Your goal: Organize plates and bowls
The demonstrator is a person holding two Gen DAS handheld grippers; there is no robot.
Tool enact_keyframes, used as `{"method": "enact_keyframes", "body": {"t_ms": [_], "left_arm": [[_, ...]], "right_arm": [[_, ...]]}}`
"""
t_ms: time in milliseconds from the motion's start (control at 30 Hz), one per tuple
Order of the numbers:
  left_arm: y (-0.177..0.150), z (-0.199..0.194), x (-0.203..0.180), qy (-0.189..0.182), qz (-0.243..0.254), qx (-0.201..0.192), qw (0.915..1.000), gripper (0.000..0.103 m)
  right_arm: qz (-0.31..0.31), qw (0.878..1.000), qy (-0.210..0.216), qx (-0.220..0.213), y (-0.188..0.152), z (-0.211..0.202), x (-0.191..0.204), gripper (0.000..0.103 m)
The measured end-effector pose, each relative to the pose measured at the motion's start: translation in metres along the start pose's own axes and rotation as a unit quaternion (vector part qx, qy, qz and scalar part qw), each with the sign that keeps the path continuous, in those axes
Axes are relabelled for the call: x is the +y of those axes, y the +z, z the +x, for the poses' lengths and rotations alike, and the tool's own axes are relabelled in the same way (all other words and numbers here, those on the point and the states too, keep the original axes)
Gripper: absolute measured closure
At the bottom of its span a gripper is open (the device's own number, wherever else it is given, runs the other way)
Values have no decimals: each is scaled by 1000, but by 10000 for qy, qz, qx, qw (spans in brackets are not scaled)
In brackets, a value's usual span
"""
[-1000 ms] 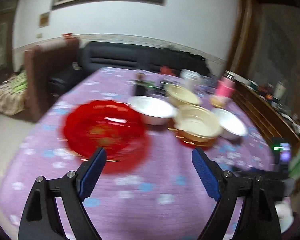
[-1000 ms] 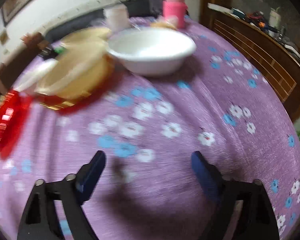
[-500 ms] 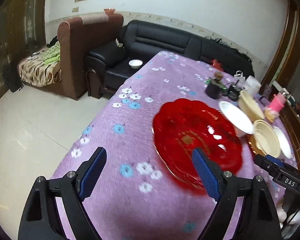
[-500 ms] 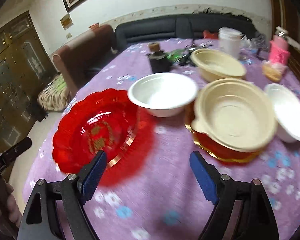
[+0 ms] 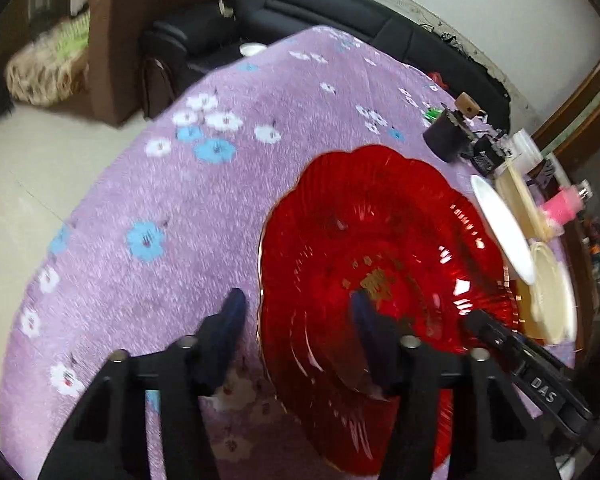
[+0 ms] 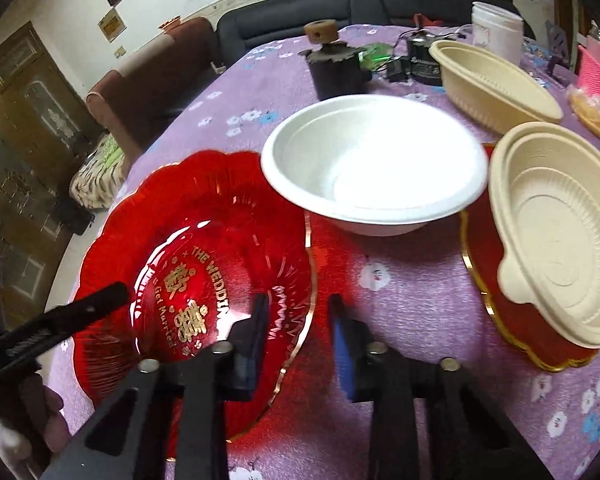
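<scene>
Red scalloped plate (image 6: pixel 204 280), flat on the purple tablecloth (image 5: pixel 180 200) toward its near edge: left gripper (image 5: pixel 296 328) and right gripper (image 6: pixel 296 332) straddle opposite rims, jaws partly open, unclosed; seat pads deeper before squeezing, lift level.

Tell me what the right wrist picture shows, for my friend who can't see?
The right tool straddles the near rim of a red plate, open. Behind sit a white bowl and a cream bowl on purple flowered cloth.
</scene>
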State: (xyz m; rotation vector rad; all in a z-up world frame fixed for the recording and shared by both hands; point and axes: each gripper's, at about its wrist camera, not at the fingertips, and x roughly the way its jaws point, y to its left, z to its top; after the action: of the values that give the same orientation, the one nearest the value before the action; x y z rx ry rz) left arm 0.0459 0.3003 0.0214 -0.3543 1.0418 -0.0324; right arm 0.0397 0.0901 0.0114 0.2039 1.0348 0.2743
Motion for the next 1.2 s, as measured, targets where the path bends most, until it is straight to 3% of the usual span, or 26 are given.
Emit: {"method": "enact_keyframes", "body": {"t_ms": [67, 233, 333, 667, 767, 833, 900, 1067, 1200], "left_arm": [[0, 2, -2, 28, 28, 83, 10000, 74], [-6, -18, 5, 61, 26, -25, 10000, 75], [-18, -39, 6, 259, 164, -253, 9992, 75], [-61, -61, 21, 756, 280, -303, 9963, 75], [-64, -61, 28, 1073, 293, -259, 9935, 66], [-63, -69, 34, 963, 182, -276, 9948, 52], [-64, -82, 40, 952, 86, -398, 9946, 41], [-60, -112, 44, 854, -59, -615, 9944, 39], [-49, -124, 22, 528, 126, -565, 9969, 37]], "right_arm": [[-70, 9999, -60, -48, -1, 0, 4, 86], [-265, 9994, 72, -225, -6, -16, 15, 88], [-503, 9982, 156, -286, -15, -27, 26, 88], [-581, 9969, 528, -53, -55, -28, 39, 87], [-559, 9968, 572, -1, -58, -25, 38, 84], [-490, 9965, 672, -50, -59, -31, 34, 82], [-488, 9960, 736, -156, -58, -40, 28, 72], [-418, 9950, 804, -427, -63, -63, 7, 67], [-209, 9948, 877, -479, -55, -78, -19, 67]]}}
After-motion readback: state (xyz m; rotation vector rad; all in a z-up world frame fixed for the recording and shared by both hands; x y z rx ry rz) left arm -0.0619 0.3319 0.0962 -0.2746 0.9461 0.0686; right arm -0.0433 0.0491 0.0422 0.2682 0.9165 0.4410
